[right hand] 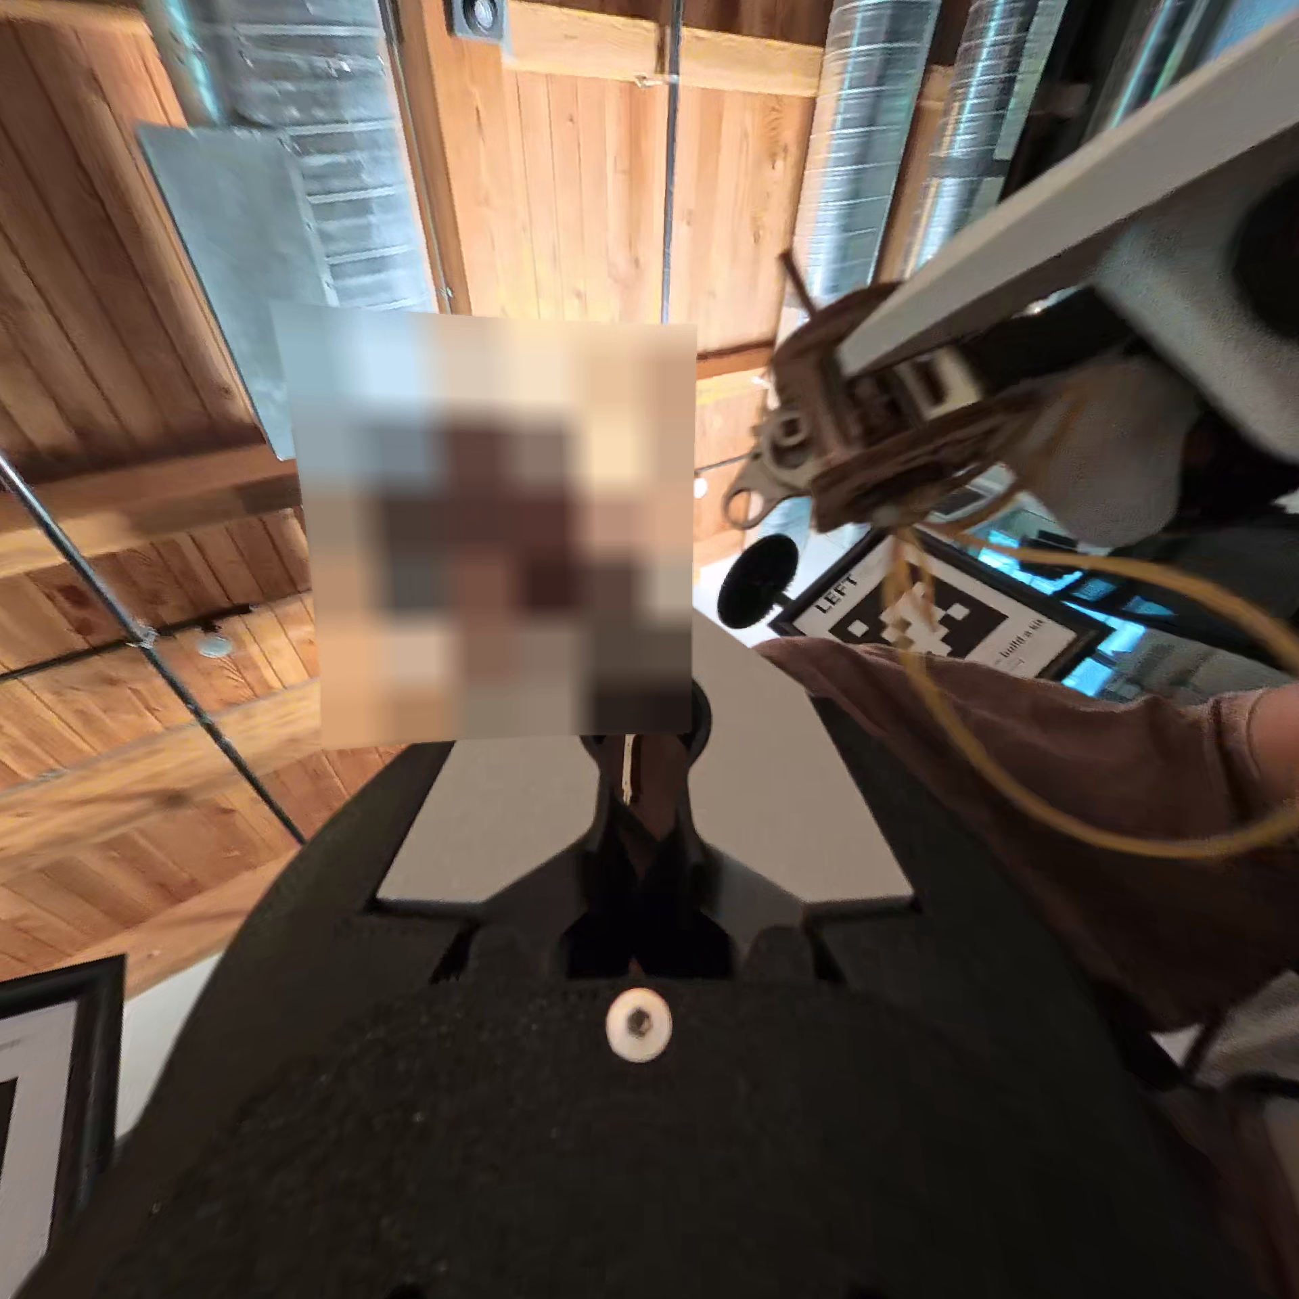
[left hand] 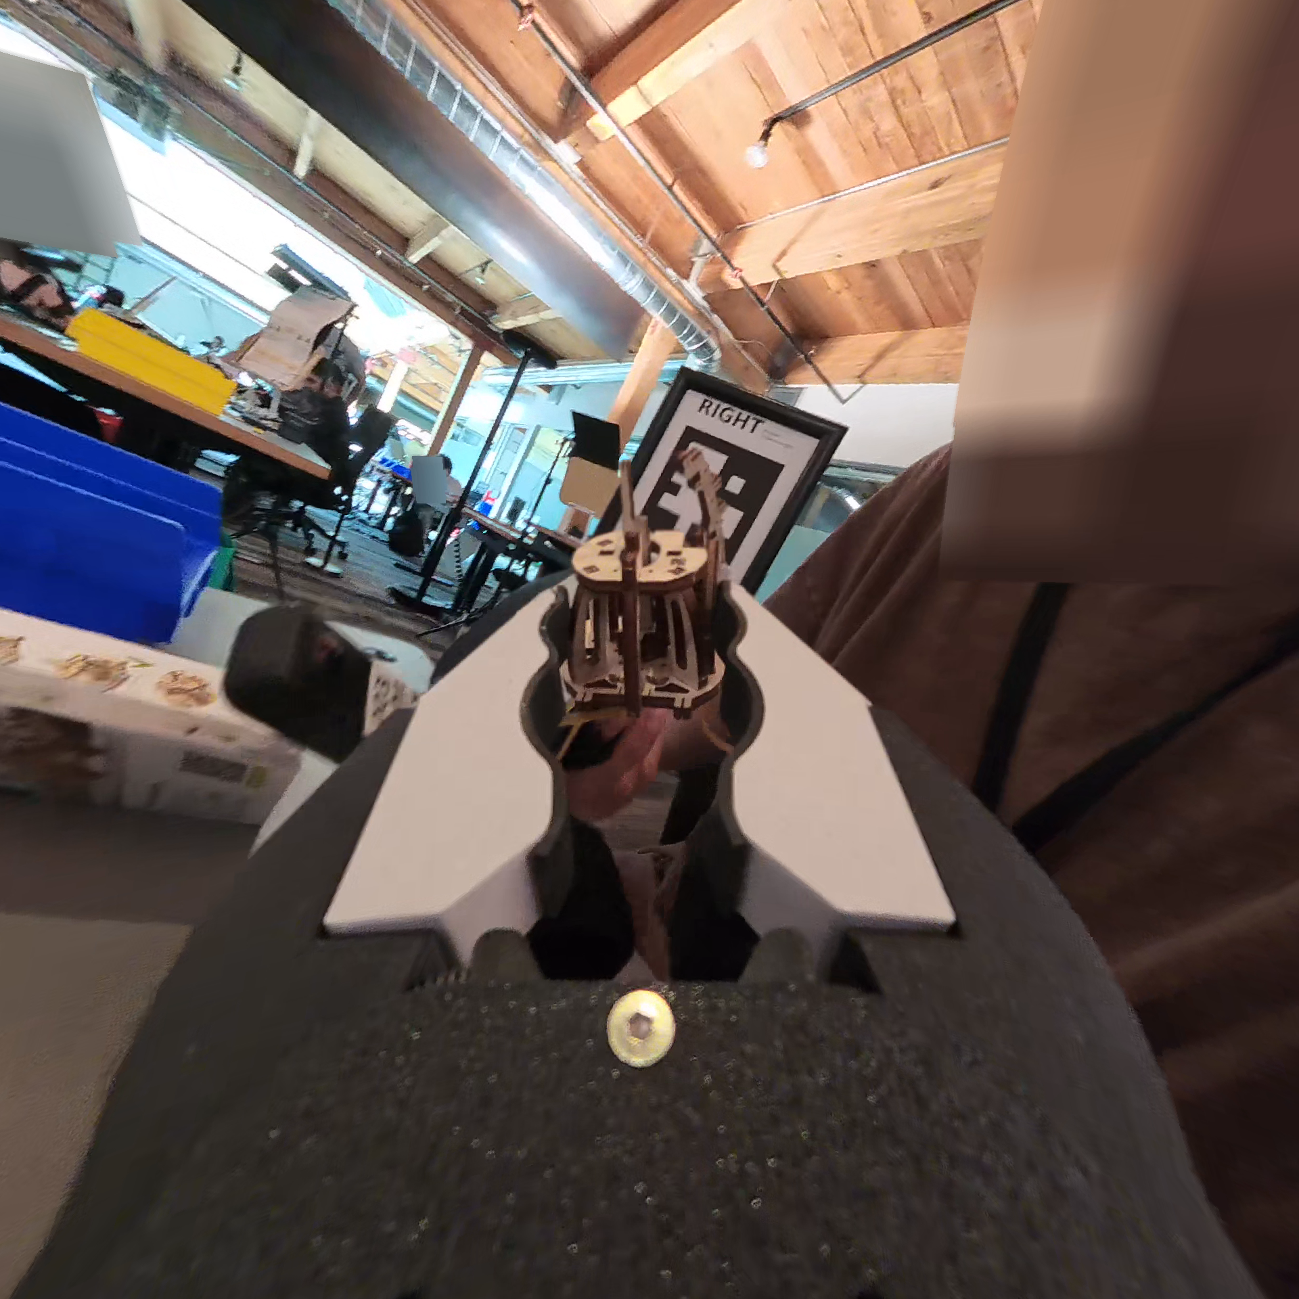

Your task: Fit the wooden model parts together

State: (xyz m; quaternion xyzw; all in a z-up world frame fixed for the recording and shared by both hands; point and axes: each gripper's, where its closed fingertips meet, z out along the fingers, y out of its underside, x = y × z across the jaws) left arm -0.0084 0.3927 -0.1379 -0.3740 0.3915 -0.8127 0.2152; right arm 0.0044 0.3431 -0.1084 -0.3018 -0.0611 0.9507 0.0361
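**Model held aloft, second claw tips hidden**

Wooden model (left hand: 643, 618) sits clamped between the white fingers (left hand: 464, 759) of the left gripper (left hand: 641, 647), at about 12 o'clock from that camera's centre and lifted well clear of the table. It is a small cage of laser-cut ribs with a round slotted plate on top and thin uprights poking above it. In the right wrist view the same assembly (right hand: 836, 436) shows at about 2 o'clock, pinched in the other tool's white finger, with a loose yellow elastic band (right hand: 1096, 843) trailing from it toward 4 o'clock.

The right gripper (right hand: 643, 738) points up at the wooden ceiling. Its fingers (right hand: 506, 808) stand close together near their base, yet a mosaic patch covers the tips — I cannot tell whether the claw is closed or whether it holds a part.

Judging from this, the step in hand is bringing the two tools together so a further piece or the band can go onto the model. To do it well:

- Keep the left grip on the sturdy base ring, not on the thin ribs, which look easy to snap.
- Turn the model so the slot wanted faces the right tool squarely.
- Mind the band — it hangs free and could catch on an upright or on the brown sleeve (right hand: 1019, 773) below it.
- Press along the slot's line and avoid twisting.

A printed kit box (left hand: 105, 738) lies at 9 o'clock in the left view.
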